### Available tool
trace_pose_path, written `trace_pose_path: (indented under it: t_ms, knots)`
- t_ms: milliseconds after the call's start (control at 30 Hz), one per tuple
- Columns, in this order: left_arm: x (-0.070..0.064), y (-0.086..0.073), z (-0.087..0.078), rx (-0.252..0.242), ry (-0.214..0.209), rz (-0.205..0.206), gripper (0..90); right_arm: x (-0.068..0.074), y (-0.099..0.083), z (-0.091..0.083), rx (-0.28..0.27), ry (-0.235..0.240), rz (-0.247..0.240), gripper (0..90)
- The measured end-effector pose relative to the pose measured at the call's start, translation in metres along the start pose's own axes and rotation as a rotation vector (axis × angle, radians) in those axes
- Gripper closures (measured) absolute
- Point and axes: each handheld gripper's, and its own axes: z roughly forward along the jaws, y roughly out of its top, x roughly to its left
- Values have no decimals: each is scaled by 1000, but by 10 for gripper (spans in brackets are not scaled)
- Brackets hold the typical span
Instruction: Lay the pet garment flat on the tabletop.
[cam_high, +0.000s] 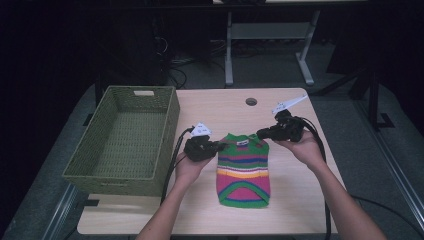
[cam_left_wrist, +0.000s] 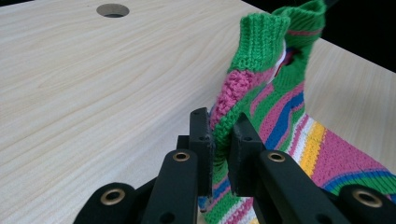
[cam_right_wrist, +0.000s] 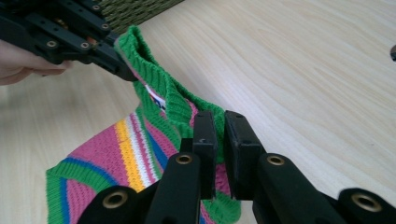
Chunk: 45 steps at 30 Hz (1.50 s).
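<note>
Two grippers hold one little striped sweater (cam_high: 243, 167) by its top corners. The left gripper (cam_left_wrist: 220, 140) pinches one shoulder tight, and the right gripper (cam_right_wrist: 219, 140) pinches the other. The top is lifted; the bottom lies on the table (cam_high: 295, 200). I think next both hands must lift together toward the green basket (cam_high: 127, 137).

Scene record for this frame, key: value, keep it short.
garment: striped knit sweater, collar end lifted, hem end flat on table
left gripper: shut on sweater at its left shoulder
right gripper: shut on sweater at its right shoulder
basket: green woven, left of sweater, nothing in it
table: light wood, round hole near far edge
likely next: lift sweater, perhaps toward basket
</note>
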Motion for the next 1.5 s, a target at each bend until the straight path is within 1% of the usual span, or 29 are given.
trace_pose_path:
  t_ms: [33,67,100,133,167,200,233,267,300,333,367,400,433,467,500,633,700,833,867,900,967,1033,1133,1200,1233,1333,1367,1400,1500]
  knots:
    - [0,0,1,-1,2,1,815,-2,0,1,-1,-2,1,831]
    - [0,1,3,-2,8,0,810,-3,0,2,2,-6,15,833]
    - [0,1,5,-1,28,-5,789,-7,1,4,-4,-12,20,825]
    - [0,3,7,7,74,-3,718,-10,3,6,-3,-19,37,783]
    - [1,5,8,15,104,-9,625,-13,5,8,0,-36,50,706]
    - [3,6,8,12,104,-25,581,-16,8,9,-2,-72,71,624]
    - [5,8,7,8,110,-34,557,-19,9,10,-8,-98,90,605]
    - [7,8,6,-5,120,-45,525,-20,10,10,-13,-122,94,589]
    - [8,8,6,-16,113,-56,524,-21,11,10,-21,-151,89,581]
    - [9,8,6,-17,105,-68,524,-21,10,11,-20,-162,82,573]
    - [9,7,6,-8,103,-71,523,-22,10,12,-11,-157,79,561]
    - [8,7,7,2,99,-68,521,-22,8,12,-1,-153,85,553]
    - [7,6,7,18,94,-56,520,-23,7,13,8,-149,87,550]
    - [6,5,7,23,86,-55,519,-24,4,13,11,-142,91,544]
    - [4,5,8,17,83,-53,517,-24,2,13,15,-132,98,534]
    - [0,2,8,18,67,-49,514,-25,-7,12,17,-100,125,499]
    - [-1,1,9,24,61,-49,514,-25,-11,13,21,-98,126,474]
    - [-2,0,10,36,53,-41,514,-25,-18,14,32,-70,126,459]
    - [-2,0,10,31,53,-48,508,-26,-21,15,35,-58,126,458]
    - [-2,0,9,33,50,-43,502,-26,-22,16,34,-52,130,458]
    - [-3,-1,9,27,38,-52,491,-27,-25,18,42,-35,134,459]
    - [-2,-2,7,29,37,-49,489,-28,-28,20,53,-35,137,464]
    - [-2,-3,5,21,32,-55,482,-29,-31,21,46,-20,147,468]
    - [-3,-3,4,29,32,-56,455,-30,-33,20,40,-13,151,465]
    - [-4,-3,3,31,32,-56,433,-30,-34,20,34,-9,155,457]
    - [-6,-4,1,24,22,-53,415,-31,-37,18,27,6,165,431]
    - [-6,-4,1,25,21,-51,405,-31,-38,18,22,19,173,427]
    - [-7,-4,0,24,17,-53,396,-32,-39,17,18,33,170,418]
    - [-9,-5,0,27,14,-45,371,-33,-42,14,18,47,171,403]
